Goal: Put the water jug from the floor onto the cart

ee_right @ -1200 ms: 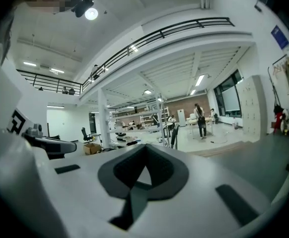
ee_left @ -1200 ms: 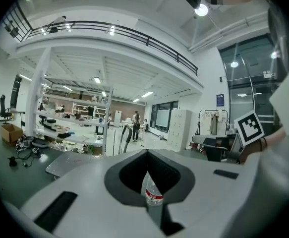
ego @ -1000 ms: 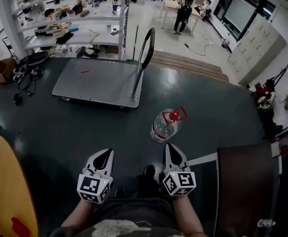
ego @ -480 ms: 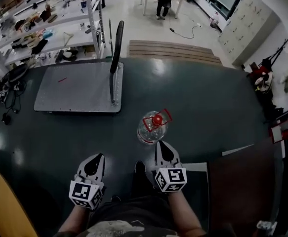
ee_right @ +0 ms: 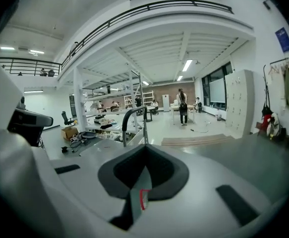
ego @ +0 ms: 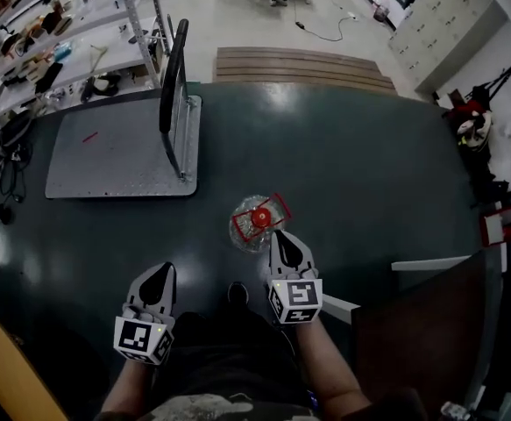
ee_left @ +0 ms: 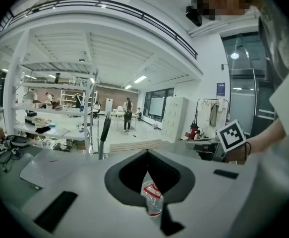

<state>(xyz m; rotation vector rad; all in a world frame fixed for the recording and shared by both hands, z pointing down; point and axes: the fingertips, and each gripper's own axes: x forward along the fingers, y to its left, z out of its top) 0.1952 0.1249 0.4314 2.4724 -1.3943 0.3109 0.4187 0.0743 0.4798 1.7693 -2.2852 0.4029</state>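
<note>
Cart [ego: 115,152] sits left of and beyond the jug [ego: 257,222], well apart, with its handle [ego: 174,68] on the edge nearer the jug. Your left gripper [ego: 160,270] hangs below-left of the jug, apart from it, jaws clenched on nothing. The jug stands upright on the dark floor [ego: 369,165], red cap up. Your right gripper [ego: 280,235] points at the jug's near side, its tip just beside it, jaws clenched and empty.

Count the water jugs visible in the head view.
1. The water jug stands upright on the floor, just ahead of the right gripper and right of the cart. The cluttered shelves beyond could hide others.
</note>
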